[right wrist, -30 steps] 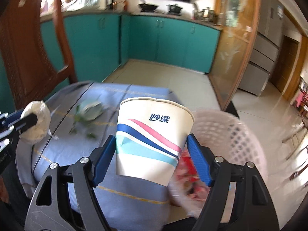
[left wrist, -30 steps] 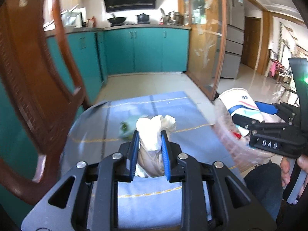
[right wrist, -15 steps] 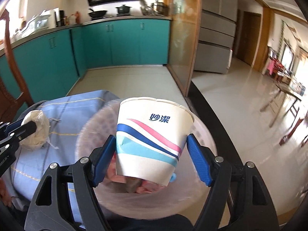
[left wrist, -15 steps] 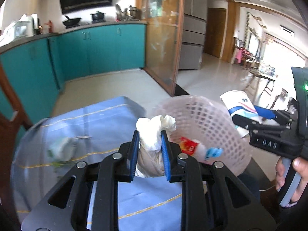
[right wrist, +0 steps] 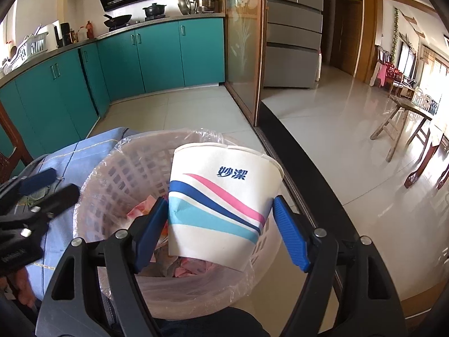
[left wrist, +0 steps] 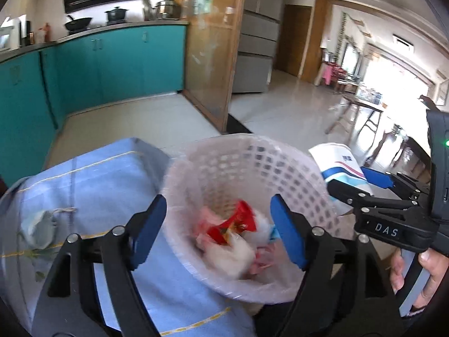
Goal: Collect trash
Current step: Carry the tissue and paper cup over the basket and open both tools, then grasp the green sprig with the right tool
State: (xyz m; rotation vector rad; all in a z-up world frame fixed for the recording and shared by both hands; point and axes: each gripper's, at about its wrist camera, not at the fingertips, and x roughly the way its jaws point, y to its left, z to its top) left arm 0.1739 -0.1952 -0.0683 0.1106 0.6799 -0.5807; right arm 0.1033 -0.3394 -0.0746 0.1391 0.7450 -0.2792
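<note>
Left gripper [left wrist: 219, 224] jaws had just been opening and stood spread over the basket [left wrist: 280, 165], nothing between them; white wad [left wrist: 233, 255] lay blurred among the trash below (apparently dropped). Right gripper [right wrist: 219, 224] clamped the cup [right wrist: 221, 205] across its width, rim tilted away, body directly above the basket's right inner wall. Release there should land it inside. Beyond, a mask [left wrist: 39, 227] remained on the blue cloth [left wrist: 112, 182], nearer the left hand.

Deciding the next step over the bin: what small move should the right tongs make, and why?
Probably open the right tongs and let the paper cup drop. It hangs above the lined basket, and the left tongs have just opened, empty, with a white wad lying below in the basket.
</note>
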